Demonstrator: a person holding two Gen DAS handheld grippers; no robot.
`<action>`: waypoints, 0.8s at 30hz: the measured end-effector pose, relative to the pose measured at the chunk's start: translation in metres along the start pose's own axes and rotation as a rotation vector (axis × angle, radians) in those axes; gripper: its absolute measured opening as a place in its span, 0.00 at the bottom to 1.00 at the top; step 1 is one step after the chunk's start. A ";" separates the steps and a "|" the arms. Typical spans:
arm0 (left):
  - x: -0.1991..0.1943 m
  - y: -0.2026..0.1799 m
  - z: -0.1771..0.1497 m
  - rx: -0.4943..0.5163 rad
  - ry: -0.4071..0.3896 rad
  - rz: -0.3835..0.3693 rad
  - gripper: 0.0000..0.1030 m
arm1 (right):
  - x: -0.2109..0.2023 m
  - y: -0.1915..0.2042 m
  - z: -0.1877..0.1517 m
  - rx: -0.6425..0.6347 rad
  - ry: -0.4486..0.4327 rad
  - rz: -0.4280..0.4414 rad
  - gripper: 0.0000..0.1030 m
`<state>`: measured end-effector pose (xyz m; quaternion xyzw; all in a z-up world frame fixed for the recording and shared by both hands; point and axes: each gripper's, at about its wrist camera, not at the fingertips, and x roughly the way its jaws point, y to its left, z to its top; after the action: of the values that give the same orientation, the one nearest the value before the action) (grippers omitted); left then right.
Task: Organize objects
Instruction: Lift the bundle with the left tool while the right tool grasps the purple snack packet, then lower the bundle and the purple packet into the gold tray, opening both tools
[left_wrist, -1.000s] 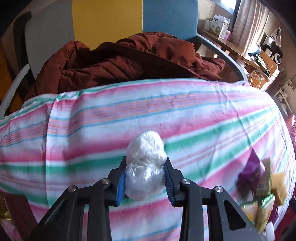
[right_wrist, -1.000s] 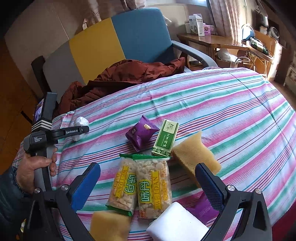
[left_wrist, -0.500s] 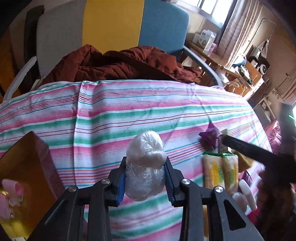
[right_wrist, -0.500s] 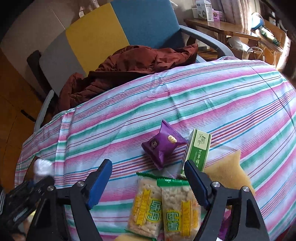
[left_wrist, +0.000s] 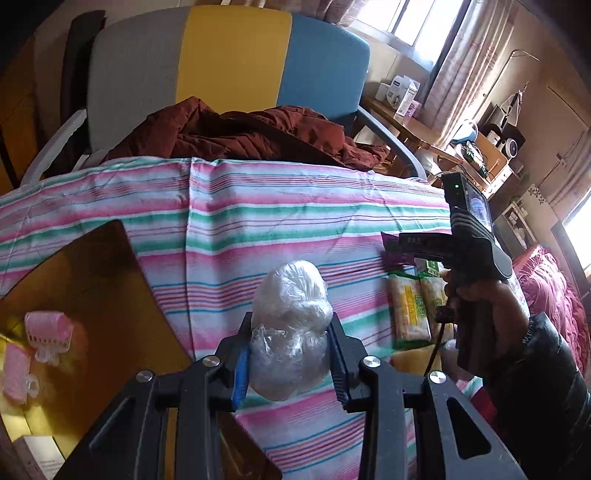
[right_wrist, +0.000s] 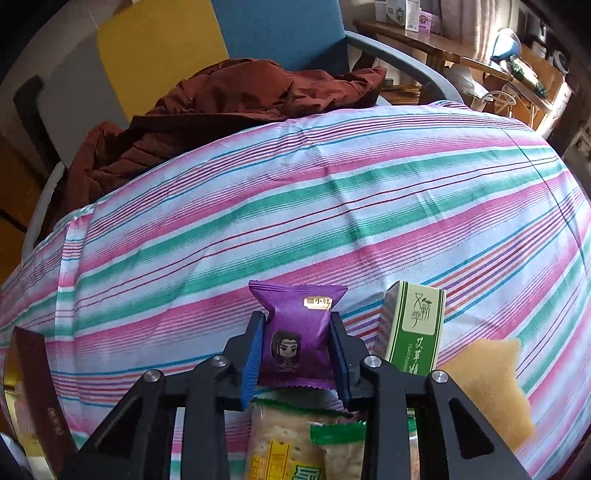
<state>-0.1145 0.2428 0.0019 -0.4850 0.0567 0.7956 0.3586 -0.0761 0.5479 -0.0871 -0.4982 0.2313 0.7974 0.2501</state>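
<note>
My left gripper is shut on a crumpled clear plastic bag, held above the striped tablecloth beside an open brown box. My right gripper is shut on a purple snack packet that rests on the striped tablecloth. A green carton stands just right of it, and a yellow sponge lies further right. Two cracker packs lie under the right gripper; the cracker packs also show in the left wrist view, beside the person's hand holding the right gripper.
The brown box holds pink hair rollers at the left. A brown jacket lies on a grey, yellow and blue chair behind the table. The brown box's edge shows at the lower left of the right wrist view.
My right gripper moved forward and shut on the purple snack packet. My left gripper carried the plastic bag back and left, so the brown box came into view beside it.
</note>
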 end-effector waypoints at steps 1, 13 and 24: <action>-0.002 0.003 -0.004 -0.009 0.000 0.001 0.35 | -0.005 0.003 -0.005 -0.024 -0.007 0.006 0.32; -0.047 0.046 -0.057 -0.142 -0.034 0.052 0.35 | -0.096 0.074 -0.069 -0.259 -0.144 0.179 0.32; -0.101 0.112 -0.114 -0.287 -0.112 0.135 0.35 | -0.146 0.160 -0.125 -0.437 -0.166 0.370 0.32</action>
<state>-0.0741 0.0582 -0.0047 -0.4811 -0.0453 0.8437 0.2339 -0.0369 0.3236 0.0154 -0.4226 0.1198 0.8983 0.0056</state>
